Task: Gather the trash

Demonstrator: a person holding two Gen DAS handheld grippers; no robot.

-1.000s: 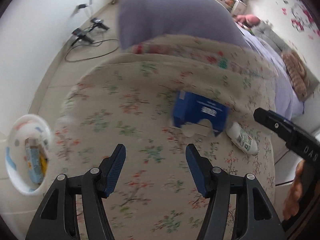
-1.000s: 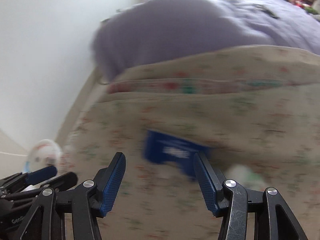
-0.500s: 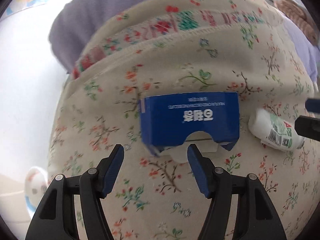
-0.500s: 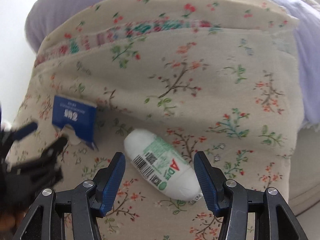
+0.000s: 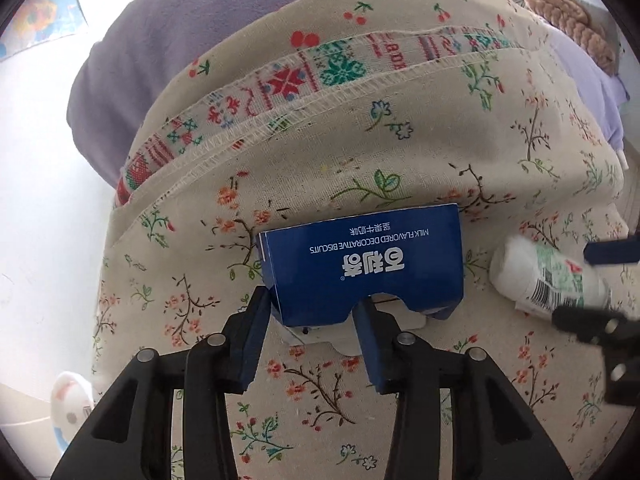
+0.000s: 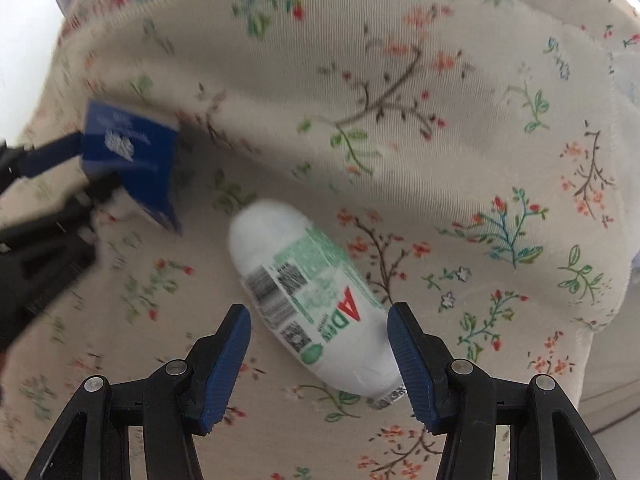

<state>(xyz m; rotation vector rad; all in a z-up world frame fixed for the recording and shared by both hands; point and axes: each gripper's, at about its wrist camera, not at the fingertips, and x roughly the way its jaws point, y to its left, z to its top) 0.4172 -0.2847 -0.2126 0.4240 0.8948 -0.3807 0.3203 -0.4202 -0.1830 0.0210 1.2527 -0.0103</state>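
**Left wrist view: both grippers spread over trash on the floral cloth**

Left wrist view gives you the widest thing first: a cream floral cloth (image 5: 420,152) with a stitched hem and a patterned band, draped over a rounded surface, with a lavender blanket (image 5: 168,40) behind it.

On that cloth lies the blue biscuit box (image 5: 360,264), flattened, printed upside down to you with white lettering, a curved notch cut from its near edge and a white flap showing beneath. Your left gripper (image 5: 316,344) has its fingers spread, one either side of the box's near left portion; the left fingertip is at the box's corner, but you cannot tell whether it touches. Nothing is clamped.

Just right of the box lies the white bottle (image 6: 316,300), on its side, rounded end pointing away, with a green label, barcodes and red lettering. From the right wrist camera, your right gripper (image 6: 320,352) stands released, fingers wide apart with the bottle's near end between them. The right finger sits against or just beside the bottle's shoulder; blur makes contact uncertain.

At the lower left of the left wrist view, a small white bin (image 5: 72,408) with coloured spots is cut off by the cloth's edge and the frame, so its contents cannot be seen.

The box in the right wrist view is smeared by motion blur, and its text is unreadable there.
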